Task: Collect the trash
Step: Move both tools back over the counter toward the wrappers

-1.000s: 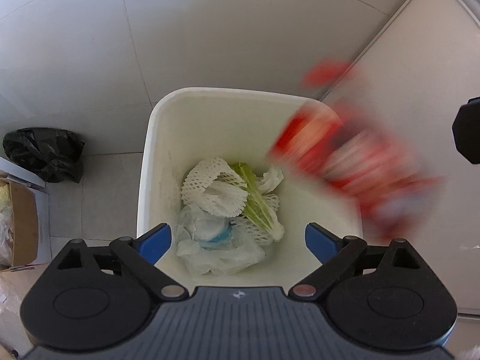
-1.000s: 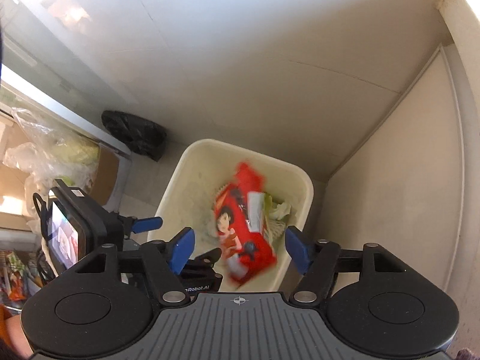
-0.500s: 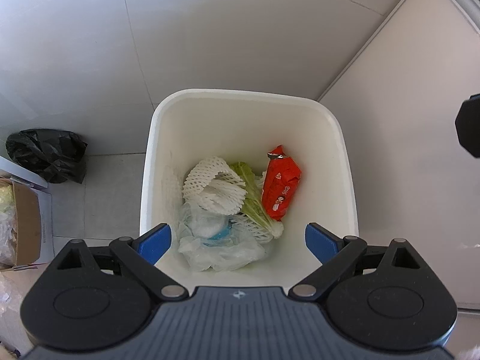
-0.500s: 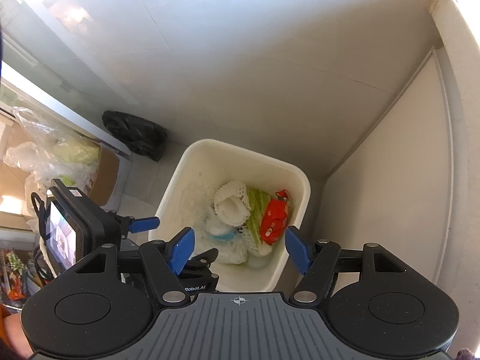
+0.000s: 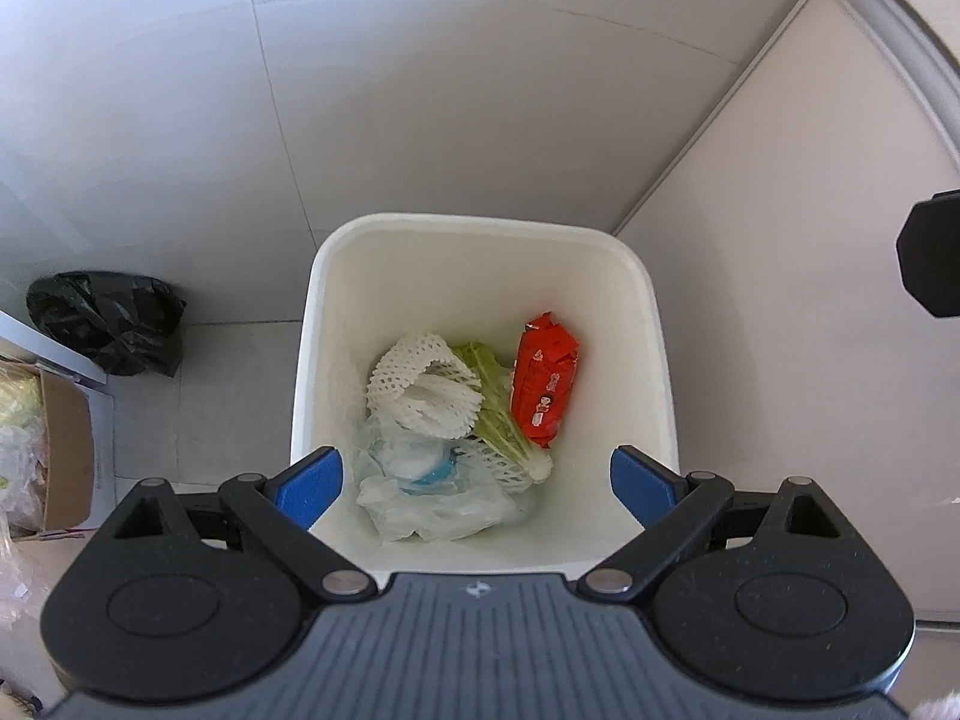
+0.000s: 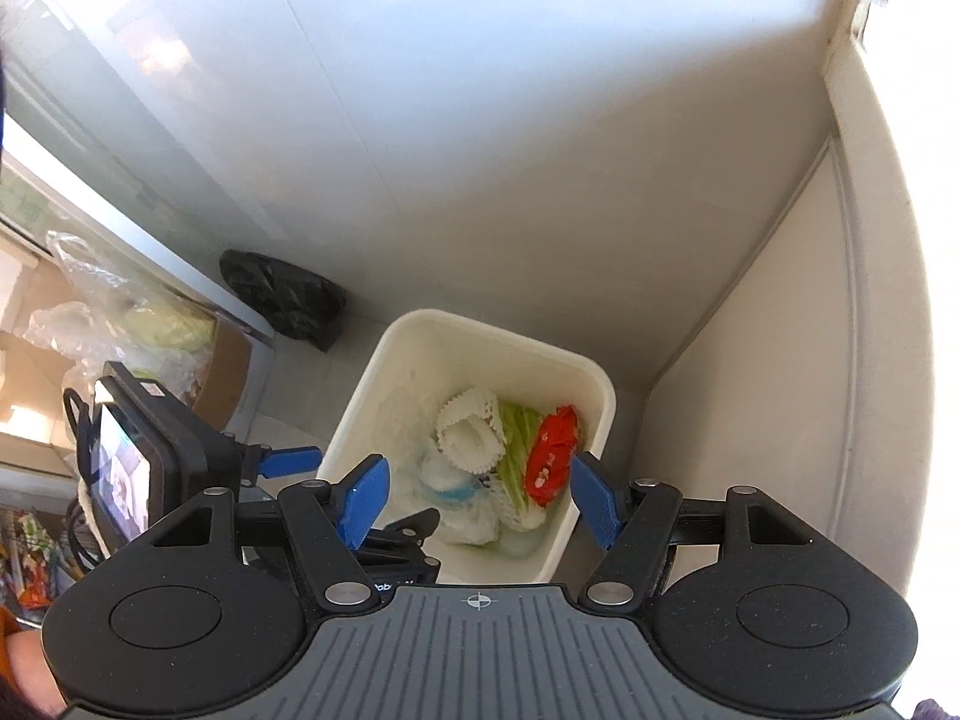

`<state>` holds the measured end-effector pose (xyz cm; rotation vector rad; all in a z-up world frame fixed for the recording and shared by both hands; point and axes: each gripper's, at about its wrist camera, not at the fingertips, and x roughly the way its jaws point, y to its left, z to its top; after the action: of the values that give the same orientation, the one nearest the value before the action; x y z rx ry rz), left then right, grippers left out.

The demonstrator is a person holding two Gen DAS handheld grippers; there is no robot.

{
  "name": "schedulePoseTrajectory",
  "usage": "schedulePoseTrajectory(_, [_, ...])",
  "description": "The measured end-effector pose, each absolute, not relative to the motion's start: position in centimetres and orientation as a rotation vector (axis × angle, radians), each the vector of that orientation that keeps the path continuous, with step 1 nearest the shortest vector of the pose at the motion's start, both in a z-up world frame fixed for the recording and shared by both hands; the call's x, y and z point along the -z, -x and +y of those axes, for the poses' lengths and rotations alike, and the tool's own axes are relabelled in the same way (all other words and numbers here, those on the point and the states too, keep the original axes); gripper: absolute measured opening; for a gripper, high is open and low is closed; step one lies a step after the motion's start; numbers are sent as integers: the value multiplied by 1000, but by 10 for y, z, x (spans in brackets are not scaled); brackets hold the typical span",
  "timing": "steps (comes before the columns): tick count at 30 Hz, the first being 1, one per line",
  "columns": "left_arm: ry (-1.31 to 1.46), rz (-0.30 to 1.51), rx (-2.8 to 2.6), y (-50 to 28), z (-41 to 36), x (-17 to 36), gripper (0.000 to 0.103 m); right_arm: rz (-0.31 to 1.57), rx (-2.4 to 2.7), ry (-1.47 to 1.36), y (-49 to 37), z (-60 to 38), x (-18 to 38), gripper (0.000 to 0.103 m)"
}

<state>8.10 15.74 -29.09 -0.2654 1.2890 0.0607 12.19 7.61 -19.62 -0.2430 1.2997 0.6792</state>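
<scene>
A white trash bin [image 5: 480, 225] [image 6: 414, 324] stands on the floor in a corner below both grippers. Inside it lie a red snack packet [image 5: 543, 387] [image 6: 552, 456], a white foam fruit net [image 5: 423, 387] [image 6: 471, 435], a green cabbage leaf [image 5: 495, 420] [image 6: 516, 438] and a crumpled clear plastic bag [image 5: 432, 495] [image 6: 465, 510]. My left gripper [image 5: 477, 486] hangs open above the bin with nothing between its blue pads. My right gripper [image 6: 480, 498] is higher up, also open and empty. The left gripper's body with its screen [image 6: 144, 468] shows at the left of the right wrist view.
A black plastic bag [image 5: 108, 321] [image 6: 282, 297] lies on the floor left of the bin. A cardboard box [image 5: 60, 450] [image 6: 222, 366] with plastic wrap and greens sits further left. A wall panel [image 5: 810, 300] rises right of the bin.
The red packet was falling and blurred a second ago; now it lies still in the bin's right side. My left gripper has risen a little, so the bin looks smaller.
</scene>
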Motion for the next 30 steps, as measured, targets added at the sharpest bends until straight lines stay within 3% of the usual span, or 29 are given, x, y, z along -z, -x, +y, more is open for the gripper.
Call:
schedulePoseTrajectory(10, [220,1232,-78,-75,156,242,96,1176,-719,210,-109,51,151,68])
schedulePoseTrajectory(30, [100,1067,42,-91,108,133,102,900,-485,131,-85,-76,84,87])
